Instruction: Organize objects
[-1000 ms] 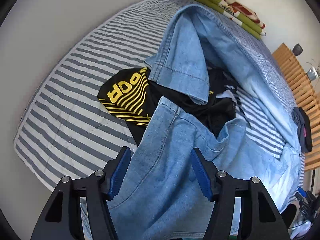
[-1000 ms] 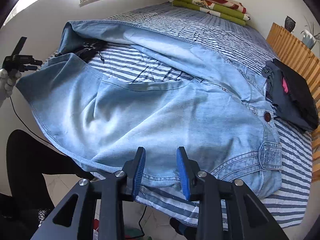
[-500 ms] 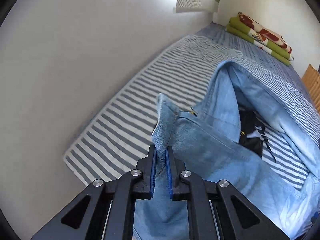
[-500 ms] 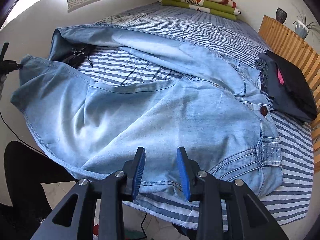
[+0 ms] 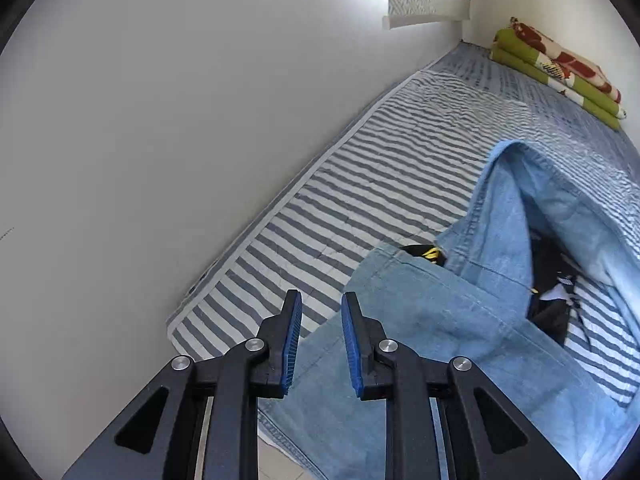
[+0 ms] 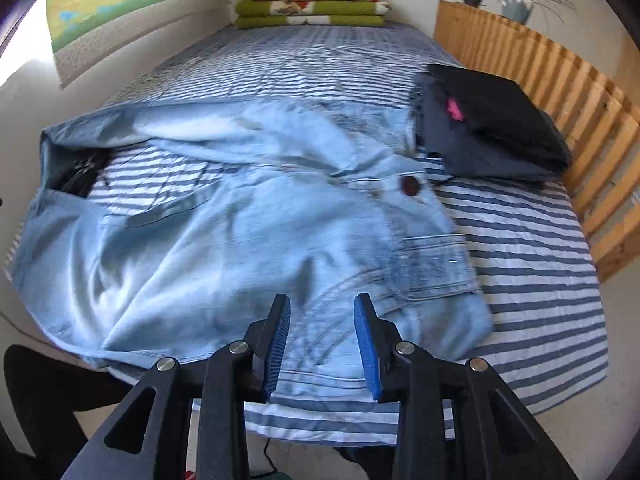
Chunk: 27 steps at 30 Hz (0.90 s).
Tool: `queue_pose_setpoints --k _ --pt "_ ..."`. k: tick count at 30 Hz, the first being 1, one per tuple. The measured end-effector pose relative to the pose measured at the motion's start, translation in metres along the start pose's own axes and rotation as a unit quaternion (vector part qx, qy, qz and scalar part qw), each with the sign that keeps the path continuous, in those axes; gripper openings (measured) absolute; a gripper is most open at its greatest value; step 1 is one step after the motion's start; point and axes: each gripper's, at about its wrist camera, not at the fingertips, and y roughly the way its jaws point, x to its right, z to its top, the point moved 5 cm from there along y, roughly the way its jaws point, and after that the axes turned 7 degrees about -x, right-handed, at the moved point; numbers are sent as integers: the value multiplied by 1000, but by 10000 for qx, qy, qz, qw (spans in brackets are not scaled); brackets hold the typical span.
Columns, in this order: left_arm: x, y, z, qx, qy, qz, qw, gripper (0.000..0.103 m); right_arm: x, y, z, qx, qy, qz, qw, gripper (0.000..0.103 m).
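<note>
Sprawling across the near half of the blue-and-white striped bed cover (image 6: pixel 520 240), the light-blue denim garment (image 6: pixel 240 248) looks soft, floppy and fairly heavy, so it would likely sag if lifted by one point. Seams, hem and waistband near the brown button (image 6: pixel 410 186) offer firmer holds. The left gripper (image 5: pixel 320 340) is opening, nothing between its pads; the right gripper (image 6: pixel 322 344) is also opening, empty above the denim.

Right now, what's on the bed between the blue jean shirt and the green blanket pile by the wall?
Only bare striped bedcover lies between the denim shirt and the folded green blankets, clearest in the right wrist view.
</note>
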Motion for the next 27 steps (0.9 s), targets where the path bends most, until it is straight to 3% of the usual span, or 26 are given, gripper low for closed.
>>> queue_pose_setpoints --k 1,3,6,9,11,14,20,23,25,26,27 --pt "5 -9 -5 22 42 -201 9998 22 20 0 0 67 196 -179 9996 40" --pt "21 -29 -20 89 260 -517 9983 22 60 2 -3 86 663 -394 9970 44" --pt "65 -52 -41 51 873 -967 9915 22 109 15 -9 -132 1264 -185 9917 45" --pt "129 -74 -81 -31 1556 -1521 9760 23 131 35 -12 -394 1580 286 9862 45" --pt "173 -86 -117 -270 1943 -2046 9590 23 134 49 -16 -576 1664 556 9828 46" --pt "236 -105 -179 -772 2599 -2787 9213 26 130 65 -27 -800 1727 695 9793 47" --pt "317 -136 -302 -1387 3977 -3297 8449 37 124 85 -41 -918 2010 1065 9695 48" --pt "336 -141 -341 -1455 4433 -3240 8230 44 121 83 -38 -841 2120 1286 9651 43" --pt "344 -135 -356 -1493 4604 -3145 8166 44 117 81 -36 -853 2121 1313 9646 7" --pt "348 -131 -359 -1512 4634 -3122 8154 43 115 79 -35 -836 2125 1301 9648 5" --pt "354 -120 -361 -1519 4652 -3082 8158 30 114 75 -34 -769 2132 1275 9656 4"
